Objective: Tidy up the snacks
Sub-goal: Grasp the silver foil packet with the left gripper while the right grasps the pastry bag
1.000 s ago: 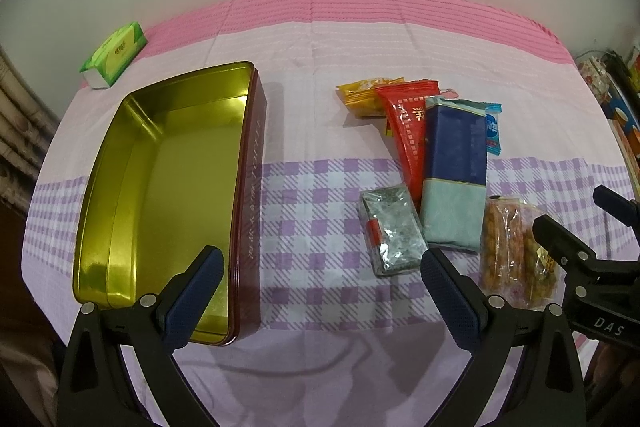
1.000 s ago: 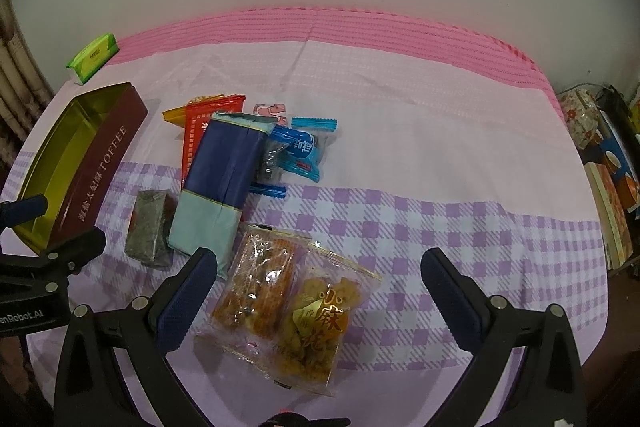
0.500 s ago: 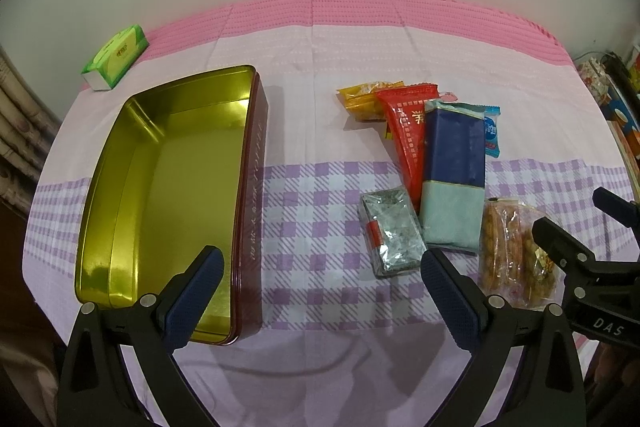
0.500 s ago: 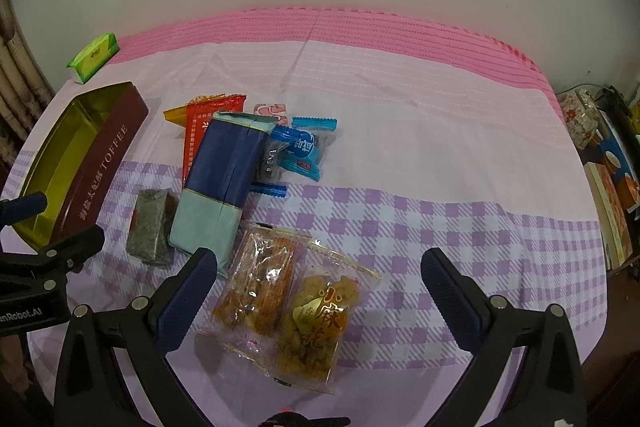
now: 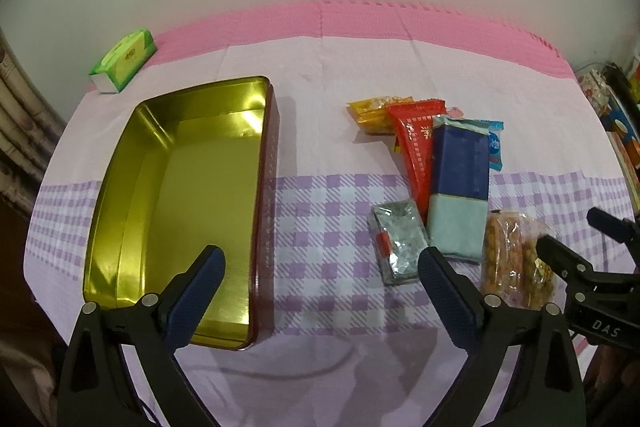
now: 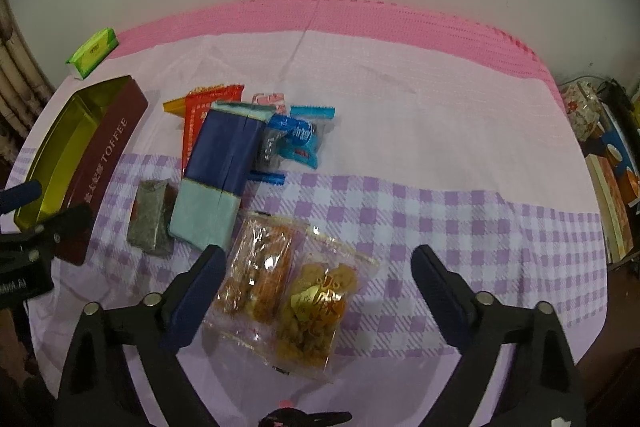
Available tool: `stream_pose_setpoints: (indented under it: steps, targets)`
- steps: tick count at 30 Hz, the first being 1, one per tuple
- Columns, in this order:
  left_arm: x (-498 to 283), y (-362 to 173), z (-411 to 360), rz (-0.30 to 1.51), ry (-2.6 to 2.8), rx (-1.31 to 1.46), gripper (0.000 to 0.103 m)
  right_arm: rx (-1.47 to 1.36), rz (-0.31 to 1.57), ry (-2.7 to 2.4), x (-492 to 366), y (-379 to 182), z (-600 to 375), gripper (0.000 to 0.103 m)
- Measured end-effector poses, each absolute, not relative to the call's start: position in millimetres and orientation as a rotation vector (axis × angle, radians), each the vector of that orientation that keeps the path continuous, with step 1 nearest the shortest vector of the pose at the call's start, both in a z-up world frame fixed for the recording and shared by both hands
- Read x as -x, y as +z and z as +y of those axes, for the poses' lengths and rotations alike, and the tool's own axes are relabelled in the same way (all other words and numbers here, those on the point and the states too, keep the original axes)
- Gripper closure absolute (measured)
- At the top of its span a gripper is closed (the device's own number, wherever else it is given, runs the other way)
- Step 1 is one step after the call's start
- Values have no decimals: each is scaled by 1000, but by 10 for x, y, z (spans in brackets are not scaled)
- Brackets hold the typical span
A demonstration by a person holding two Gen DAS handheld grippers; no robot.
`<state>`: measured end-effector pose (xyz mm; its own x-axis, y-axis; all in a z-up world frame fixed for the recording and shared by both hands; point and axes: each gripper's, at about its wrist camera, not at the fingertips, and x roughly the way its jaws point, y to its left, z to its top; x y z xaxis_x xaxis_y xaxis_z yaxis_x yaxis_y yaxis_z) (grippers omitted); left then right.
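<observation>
An open gold tin (image 5: pixel 180 187) with maroon walls lies on the left of the cloth. My left gripper (image 5: pixel 320 259) hangs open over the tin's near right corner, holding nothing. A clear bag of golden fried snacks (image 6: pixel 288 299) lies between the fingers of my right gripper (image 6: pixel 318 259). Its jaws are closing and the pads stand apart from the bag. Beyond the bag lie a blue and mint box (image 6: pixel 220 167), a silver packet (image 6: pixel 150 223), a red packet (image 6: pixel 200 119), an orange packet (image 5: pixel 372 115) and blue candy wrappers (image 6: pixel 296 139).
A green tissue pack (image 5: pixel 124 61) sits at the table's far left corner by the wall. The pink and purple checked tablecloth (image 6: pixel 440 131) covers the table. Boxes and clutter (image 6: pixel 612 163) stand off the table's right edge.
My right gripper's fingers have come a little closer together around the clear snack bag. The left gripper has stayed about where it was.
</observation>
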<state>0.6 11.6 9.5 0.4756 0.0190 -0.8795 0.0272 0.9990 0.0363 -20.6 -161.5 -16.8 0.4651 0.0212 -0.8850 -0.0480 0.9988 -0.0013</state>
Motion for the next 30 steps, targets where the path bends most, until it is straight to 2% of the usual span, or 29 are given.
stream_pose_setpoints:
  steps: [4, 7, 12, 13, 21, 23, 30]
  targets:
    - [-2, 106, 173, 1071, 4, -36, 9, 18, 1127, 34, 245, -224, -1639, 24]
    - [-8, 101, 192, 1069, 3, -33, 15, 18, 1158, 24, 293, -294, -1648, 32]
    - [-6, 96, 189, 1067, 2, -42, 22, -3, 1202, 12, 345, -415, -1678, 36]
    - [-12, 93, 181, 1069, 1, -43, 22, -8, 1209, 11, 348, -434, -1684, 39]
    - [-42, 64, 196, 1079, 1, -40, 22, -20, 1241, 2, 338, -547, -1665, 43]
    - [-57, 48, 204, 1085, 1, -37, 22, -4, 1253, -12, 326, -571, -1646, 52]
    - [-101, -1, 180, 1107, -15, -27, 22, 5, 1275, -26, 331, -716, -1557, 63]
